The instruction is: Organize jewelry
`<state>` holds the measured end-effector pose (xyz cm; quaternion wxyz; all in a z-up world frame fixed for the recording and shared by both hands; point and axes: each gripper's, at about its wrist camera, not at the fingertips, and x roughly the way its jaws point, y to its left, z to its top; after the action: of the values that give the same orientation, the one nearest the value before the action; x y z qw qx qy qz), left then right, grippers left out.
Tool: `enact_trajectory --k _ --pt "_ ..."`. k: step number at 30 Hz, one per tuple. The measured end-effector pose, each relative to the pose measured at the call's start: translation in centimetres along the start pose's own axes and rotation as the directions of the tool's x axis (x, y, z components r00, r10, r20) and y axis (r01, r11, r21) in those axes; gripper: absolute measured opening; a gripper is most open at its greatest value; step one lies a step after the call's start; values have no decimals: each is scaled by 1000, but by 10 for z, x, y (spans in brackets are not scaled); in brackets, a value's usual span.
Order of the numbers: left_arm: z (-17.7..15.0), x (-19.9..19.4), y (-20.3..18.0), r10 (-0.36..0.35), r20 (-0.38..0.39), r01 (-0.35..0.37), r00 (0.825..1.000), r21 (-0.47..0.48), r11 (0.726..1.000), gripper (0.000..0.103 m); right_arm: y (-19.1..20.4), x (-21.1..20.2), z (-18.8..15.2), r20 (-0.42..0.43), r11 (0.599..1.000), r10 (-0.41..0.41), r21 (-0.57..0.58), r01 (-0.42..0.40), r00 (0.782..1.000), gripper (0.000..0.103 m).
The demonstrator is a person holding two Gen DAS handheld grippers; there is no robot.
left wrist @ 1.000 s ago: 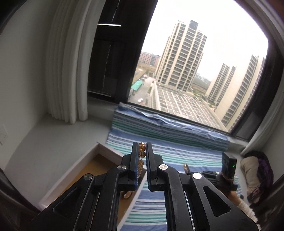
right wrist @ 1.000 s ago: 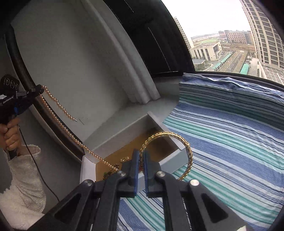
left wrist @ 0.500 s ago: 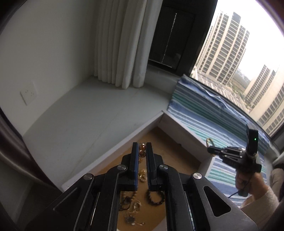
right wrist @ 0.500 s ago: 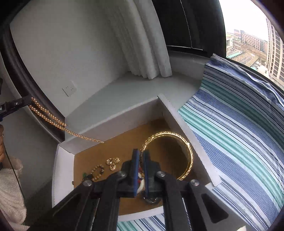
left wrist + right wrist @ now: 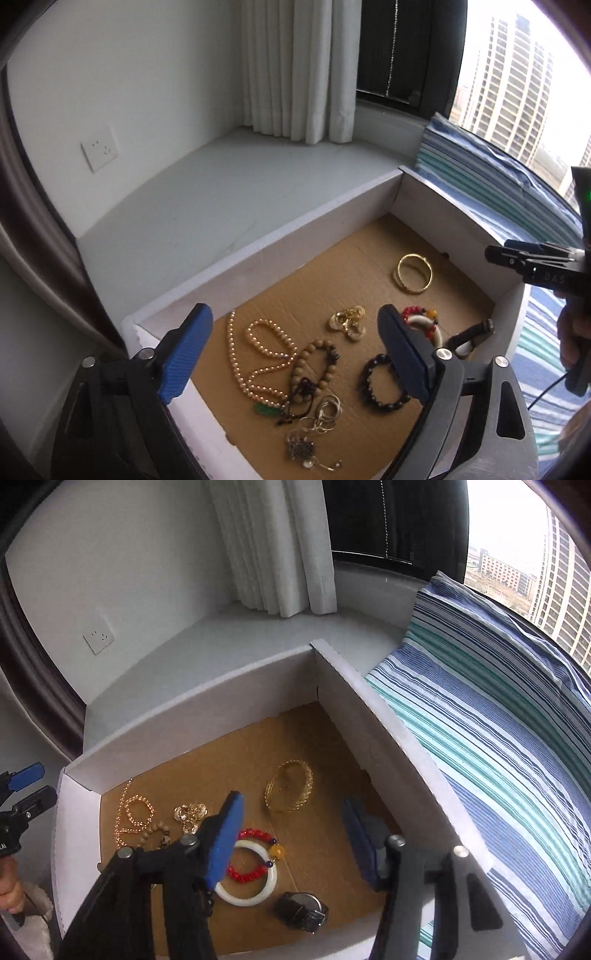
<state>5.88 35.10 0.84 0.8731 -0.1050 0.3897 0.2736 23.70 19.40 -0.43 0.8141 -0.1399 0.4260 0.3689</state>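
A white box (image 5: pixel 258 251) with a brown cardboard floor holds the jewelry. My left gripper (image 5: pixel 293 317) hovers over its near left part, jaws opening wide with nothing between the pads. The pearl necklace (image 5: pixel 255 354) lies loose on the floor beneath it. My right gripper (image 5: pixel 291 805) hangs over the box (image 5: pixel 192 709) with its jaws opening, and they hold nothing. The gold bangle (image 5: pixel 290 786) rests on the cardboard just past its fingertips, and it also shows in the left wrist view as the gold bangle (image 5: pixel 414 273).
Also in the box are a wooden bead bracelet (image 5: pixel 317 363), a dark bead bracelet (image 5: pixel 382 384), silver rings (image 5: pixel 327 413), a white bangle with red beads (image 5: pixel 247 886) and a watch (image 5: pixel 301 910). A striped cloth (image 5: pixel 480 738) lies right of the box. A white curtain (image 5: pixel 295 74) hangs behind.
Both grippers came down over the box. The left jaws went from shut on the pearl necklace to open, the right from shut on the gold bangle to open. Both pieces now lie inside.
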Motion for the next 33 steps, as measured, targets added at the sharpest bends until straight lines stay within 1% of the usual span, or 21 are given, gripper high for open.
enact_trajectory --k 1,2,5,6,7,9,11,13,17,20,23,31,33 --pt "-4 -6 -6 21 19 -21 1000 4 1000 100 3 -8 -3 5 1000 -3 -6 3 1000 66" --pt "-8 -13 -12 40 38 -40 998 2 999 102 6 -15 -7 7 1000 -5 -14 5 1000 66" --pt "-20 -30 -26 77 73 -76 994 -13 997 102 18 -33 -19 2 999 -4 -36 4 1000 66" --pt "-24 -34 -30 92 72 -91 993 -26 996 102 24 -39 -24 0 999 -8 -46 8 1000 66" --pt "-26 -35 -34 98 69 -95 993 -44 994 102 30 -44 -29 -3 998 -9 -58 9 1000 66" --pt "-32 -41 -35 72 51 -68 996 -88 994 102 43 -54 -38 1 996 6 -84 -6 1000 66" --pt "-34 -44 -33 56 5 -54 998 -132 990 102 52 -62 -46 3 994 19 -105 -19 1000 66" --pt "-35 -44 -32 58 -30 -62 998 -151 987 102 59 -65 -50 -3 993 15 -119 -16 1000 66" --pt "-37 -41 -29 88 -82 -100 993 -153 983 102 65 -64 -56 -23 989 -11 -146 8 1000 66" --pt "-41 -42 -25 109 -85 -122 990 -170 978 102 69 -64 -60 -20 987 -31 -157 27 999 66" --pt "-44 -43 -23 119 -88 -133 989 -174 976 102 70 -63 -62 -24 988 -28 -154 24 999 66" --pt "-45 -44 -20 131 -83 -144 988 -181 973 102 77 -60 -65 -31 985 -32 -169 26 999 66" --pt "-46 -44 -20 126 -74 -137 989 -181 974 102 78 -60 -65 -29 985 -32 -170 26 999 66"
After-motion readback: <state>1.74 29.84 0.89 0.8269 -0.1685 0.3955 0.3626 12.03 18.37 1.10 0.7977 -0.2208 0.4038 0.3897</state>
